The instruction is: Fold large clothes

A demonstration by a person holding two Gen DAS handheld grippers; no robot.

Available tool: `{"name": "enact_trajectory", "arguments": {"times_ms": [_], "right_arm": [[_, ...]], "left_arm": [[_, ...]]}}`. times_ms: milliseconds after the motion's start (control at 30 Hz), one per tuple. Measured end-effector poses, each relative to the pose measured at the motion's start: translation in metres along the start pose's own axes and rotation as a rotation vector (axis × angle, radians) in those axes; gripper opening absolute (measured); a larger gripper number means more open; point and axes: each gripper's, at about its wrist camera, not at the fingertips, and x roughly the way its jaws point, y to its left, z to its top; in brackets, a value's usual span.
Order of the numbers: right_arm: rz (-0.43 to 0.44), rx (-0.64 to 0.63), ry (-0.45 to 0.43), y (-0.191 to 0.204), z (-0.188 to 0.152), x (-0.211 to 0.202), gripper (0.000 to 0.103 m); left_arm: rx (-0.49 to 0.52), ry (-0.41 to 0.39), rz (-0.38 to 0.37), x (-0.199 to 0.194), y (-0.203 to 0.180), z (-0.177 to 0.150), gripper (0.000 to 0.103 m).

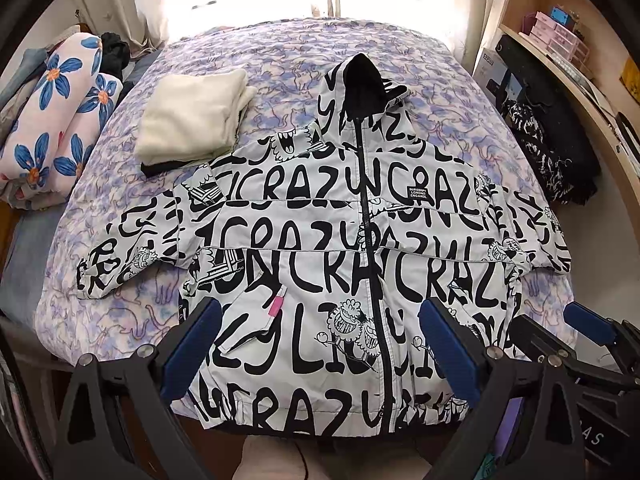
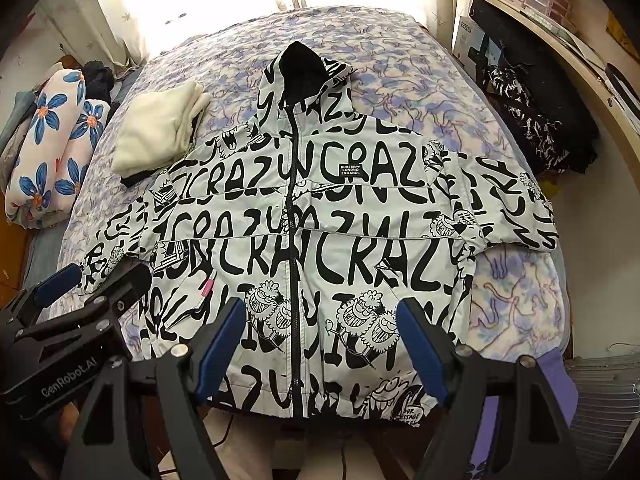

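The left gripper (image 1: 320, 348) stood wide open, its blue pads (image 1: 192, 346) spread apart above the lower front of the jacket (image 1: 340, 240), with nothing between them. The right gripper (image 2: 322, 350) was likewise spread wide and held nothing, hovering over the jacket's hem near the zip (image 2: 295, 264); it also showed at the right edge of the left wrist view, just beside the left gripper.

The jacket, white with bold black lettering and cartoon figures, lay front-up and zipped closed on the bed (image 1: 260, 52), both sleeves stretched out to the sides and the black-lined hood (image 1: 362, 80) pointing toward the window. A small pink tab (image 1: 276, 306) showed at one pocket.

Beside the hood, toward the left, a folded cream garment (image 1: 192, 120) rested on the purple patterned bedspread, its near edge touching the jacket's shoulder. A rolled floral quilt (image 1: 60, 116) lay off the bed's left side. To the right stood wooden shelves (image 1: 560, 12) with a dark patterned cloth (image 1: 548, 152) heaped below them.
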Motion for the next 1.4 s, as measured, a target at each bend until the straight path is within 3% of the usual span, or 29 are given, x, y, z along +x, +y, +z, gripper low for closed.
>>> {"name": "enact_trajectory", "arguments": {"times_ms": [800,1400], "right_arm": [[0.013,-0.008,0.014,-0.015,0.004,0.011,0.078],[0.034,-0.016,0.036,-0.02,0.003,0.016,0.078]], "left_arm": [[-0.031,0.049,0.042,0.012,-0.022,-0.008,0.098],[-0.039,0.08,0.061,0.01,-0.014,-0.012,0.098]]}}
